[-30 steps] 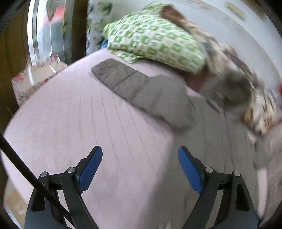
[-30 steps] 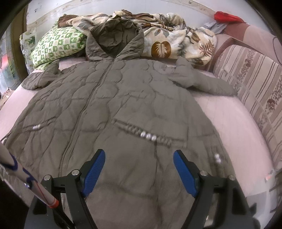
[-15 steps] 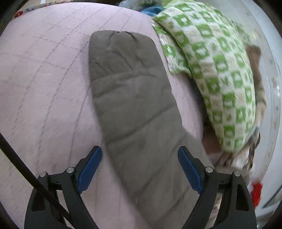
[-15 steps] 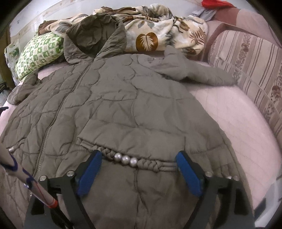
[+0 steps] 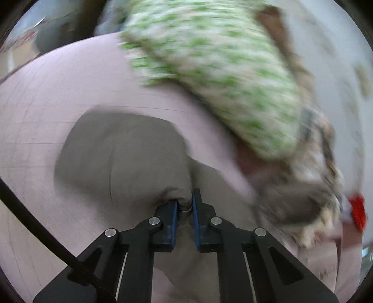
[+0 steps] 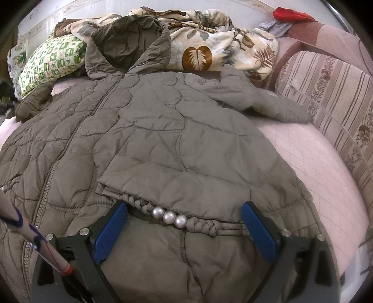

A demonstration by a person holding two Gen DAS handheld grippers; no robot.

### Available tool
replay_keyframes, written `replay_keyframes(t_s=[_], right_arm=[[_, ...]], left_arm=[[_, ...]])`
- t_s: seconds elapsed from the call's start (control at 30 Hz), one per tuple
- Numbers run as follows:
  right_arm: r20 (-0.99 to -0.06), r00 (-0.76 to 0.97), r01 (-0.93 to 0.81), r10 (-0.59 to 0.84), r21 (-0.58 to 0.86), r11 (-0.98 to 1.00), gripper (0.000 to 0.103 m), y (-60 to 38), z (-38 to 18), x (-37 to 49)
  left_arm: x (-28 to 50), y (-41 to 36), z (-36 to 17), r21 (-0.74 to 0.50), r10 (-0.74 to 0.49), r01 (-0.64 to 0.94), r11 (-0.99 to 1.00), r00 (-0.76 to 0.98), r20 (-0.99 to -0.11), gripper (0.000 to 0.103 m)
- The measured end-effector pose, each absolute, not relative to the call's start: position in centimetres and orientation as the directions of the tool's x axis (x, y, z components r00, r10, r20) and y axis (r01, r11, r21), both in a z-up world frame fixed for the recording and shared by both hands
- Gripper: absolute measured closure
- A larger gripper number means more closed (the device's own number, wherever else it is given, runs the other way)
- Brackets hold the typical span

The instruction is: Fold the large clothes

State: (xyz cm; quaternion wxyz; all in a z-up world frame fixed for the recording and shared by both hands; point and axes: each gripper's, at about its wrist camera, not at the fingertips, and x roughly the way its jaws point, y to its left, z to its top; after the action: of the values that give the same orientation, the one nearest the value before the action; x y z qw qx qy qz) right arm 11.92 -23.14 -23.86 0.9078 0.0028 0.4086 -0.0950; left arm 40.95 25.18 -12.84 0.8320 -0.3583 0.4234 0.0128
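Observation:
A large grey-brown quilted coat (image 6: 163, 130) lies spread front-up on a pink bed (image 6: 310, 158), hood toward the pillows. My right gripper (image 6: 184, 219) is open, low over the coat's lower front, its blue pads either side of a braided trim with three pearls (image 6: 167, 215). In the left wrist view, my left gripper (image 5: 185, 205) is shut on the coat's left sleeve (image 5: 121, 149), pinching a fold of its fabric; the sleeve is bunched and lifted off the bed. The view is motion-blurred.
A green-and-white patterned pillow (image 6: 51, 63) and a leaf-print blanket (image 6: 209, 46) lie at the head of the bed. A striped sofa back (image 6: 331, 93) runs along the right, with a red cloth (image 6: 291, 15) on top. The pillow (image 5: 221, 77) is close behind the sleeve.
My left gripper came down onto the sleeve and shut on it, bunching the fabric. My right gripper moved lower and closer over the coat's pearl trim, still open.

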Motion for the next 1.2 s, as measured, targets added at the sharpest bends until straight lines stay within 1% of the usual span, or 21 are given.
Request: replay_keyframes(t_s=[0.13,0.2,0.27,0.3,0.33,0.37,0.4,0.43,0.5,0.57,0.6,0.7,0.77,0.8,0.87,0.93,1.03,1.17,1.2], right_arm=[[-0.731,0.662,0.180,-0.167,-0.061,0.982,0.004,-23.3,-23.5,11.4],[-0.725,0.669,0.181,-0.161,-0.050,0.982,0.004,-23.3,-23.2,11.2],[-0.719,0.679,0.191,-0.151,-0.026,0.981,0.005,-23.6,-22.8,10.8],[-0.715,0.685,0.197,-0.143,-0.008,0.980,0.005,-23.9,-22.5,10.6],[-0.714,0.686,0.200,-0.137,0.004,0.980,0.005,-24.0,-22.4,10.6],[-0.714,0.688,0.206,-0.127,0.025,0.978,0.005,-24.3,-22.2,10.5],[-0.715,0.690,0.212,-0.115,0.047,0.976,0.005,-24.6,-22.1,10.4],[-0.718,0.689,0.217,-0.099,0.074,0.973,0.005,-25.1,-22.0,10.3],[-0.722,0.687,0.224,-0.081,0.104,0.969,0.005,-25.6,-22.0,10.1],[-0.719,0.691,0.223,-0.068,0.122,0.967,0.005,-25.9,-21.9,9.8],[-0.716,0.694,0.223,-0.068,0.123,0.967,0.005,-26.0,-21.8,9.5],[-0.712,0.699,0.212,-0.069,0.114,0.971,0.005,-25.8,-21.8,8.9],[-0.718,0.692,0.206,-0.074,0.099,0.973,0.005,-25.4,-21.5,8.6],[-0.716,0.694,0.196,-0.072,0.092,0.976,0.005,-25.2,-21.0,8.4],[-0.702,0.709,0.171,-0.067,0.079,0.982,0.005,-24.6,-19.5,8.2],[-0.698,0.715,0.139,-0.046,0.077,0.987,0.005,-23.9,-17.7,9.1],[-0.720,0.694,0.109,0.004,0.111,0.988,0.005,-23.3,-15.7,12.7],[-0.770,0.638,0.187,0.008,0.165,0.968,0.006,-23.6,-16.1,19.3],[-0.785,0.620,0.225,-0.001,0.177,0.958,0.011,-24.0,-16.6,21.3]], left_arm=[[38.5,16.5,-7.2,-0.608,-0.415,-0.101,0.788,0.642,-0.645,0.093],[36.9,11.1,-5.6,-0.591,-0.479,0.022,0.806,0.610,-0.631,0.093],[34.6,5.7,-4.9,-0.551,-0.523,0.136,0.823,0.558,-0.644,0.092],[33.1,3.2,-4.9,-0.520,-0.525,0.178,0.835,0.540,-0.657,0.088],[31.8,1.1,-5.4,-0.492,-0.524,0.214,0.844,0.527,-0.669,0.074],[30.6,-0.2,-5.6,-0.473,-0.520,0.233,0.850,0.520,-0.678,0.063],[28.9,-1.6,-6.0,-0.455,-0.517,0.254,0.854,0.517,-0.682,0.047],[27.8,-2.4,-6.4,-0.449,-0.517,0.262,0.854,0.517,-0.682,0.041],[24.5,-3.2,-7.5,-0.444,-0.519,0.272,0.854,0.508,-0.688,0.039],[21.7,-2.7,-8.9,-0.412,-0.479,0.247,0.877,0.515,-0.711,0.038],[20.3,-2.3,-9.6,-0.373,-0.432,0.222,0.901,0.539,-0.723,0.038],[16.0,-0.5,-12.0,-0.201,-0.237,0.129,0.971,0.626,-0.743,0.037],[14.1,1.0,-13.7,-0.118,-0.132,0.066,0.991,0.659,-0.740,0.037],[14.1,1.7,-14.3,-0.099,-0.104,0.046,0.994,0.660,-0.744,0.037],[13.9,3.0,-15.5,-0.085,-0.075,0.015,0.996,0.649,-0.757,0.037],[14.3,4.3,-16.2,-0.108,-0.077,-0.009,0.994,0.644,-0.761,0.037],[14.7,5.3,-16.5,-0.114,-0.074,-0.020,0.993,0.653,-0.754,0.037],[14.1,5.7,-16.7,-0.092,-0.063,-0.012,0.996,0.647,-0.760,0.037],[14.2,5.4,-16.7,-0.096,-0.068,-0.008,0.995,0.642,-0.764,0.037]])
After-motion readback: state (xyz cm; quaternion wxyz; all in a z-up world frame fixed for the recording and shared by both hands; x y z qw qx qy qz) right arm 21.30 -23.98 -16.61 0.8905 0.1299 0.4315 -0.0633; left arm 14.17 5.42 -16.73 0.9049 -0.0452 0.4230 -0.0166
